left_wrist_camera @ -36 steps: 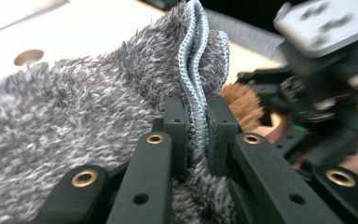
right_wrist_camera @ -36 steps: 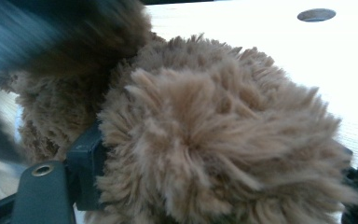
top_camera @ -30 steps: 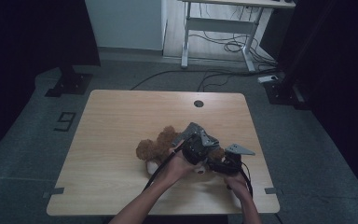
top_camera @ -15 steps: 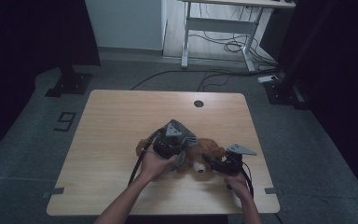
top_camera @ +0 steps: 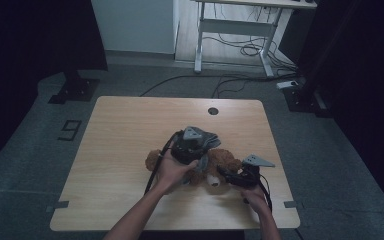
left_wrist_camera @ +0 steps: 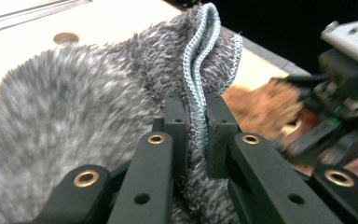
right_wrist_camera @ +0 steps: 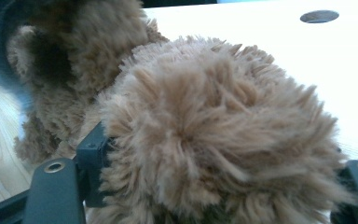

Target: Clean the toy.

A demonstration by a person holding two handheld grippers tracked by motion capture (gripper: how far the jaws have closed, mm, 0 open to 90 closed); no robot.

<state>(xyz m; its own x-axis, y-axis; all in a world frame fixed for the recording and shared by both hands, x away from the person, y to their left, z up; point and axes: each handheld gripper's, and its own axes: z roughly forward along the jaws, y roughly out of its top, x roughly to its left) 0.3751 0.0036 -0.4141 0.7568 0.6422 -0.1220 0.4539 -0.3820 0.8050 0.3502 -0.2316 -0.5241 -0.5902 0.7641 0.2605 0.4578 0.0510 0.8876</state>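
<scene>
High view: brown teddy bear (top_camera: 220,167) lies on the wooden tabletop (top_camera: 120,130), toward the near right part, between the person's two hands. Left gripper (top_camera: 192,145) sits over the bear's upper body, with a grey fuzzy garment (top_camera: 207,140) bunched under it and draped onto the bear. Right gripper (top_camera: 232,177) comes in low from the right, at the bear's near side, close to a pale patch on the toy. Left gripper view: jaws clamped together on the garment's (left_wrist_camera: 74,107) stitched blue-grey hem (left_wrist_camera: 198,79), the folded edge standing upright between the two black fingers (left_wrist_camera: 175,126); brown fur of the bear (left_wrist_camera: 261,105) shows just behind, and the other gripper is blurred beyond it. Right gripper view: jaws set wide on either side of a rounded tuft of the bear's (right_wrist_camera: 214,140) fur, the left finger (right_wrist_camera: 91,158) pressed into the pile; whether they are squeezing it, cannot tell. Round cable hole (top_camera: 213,111) lies at the tabletop's far edge, well apart from the toy.
</scene>
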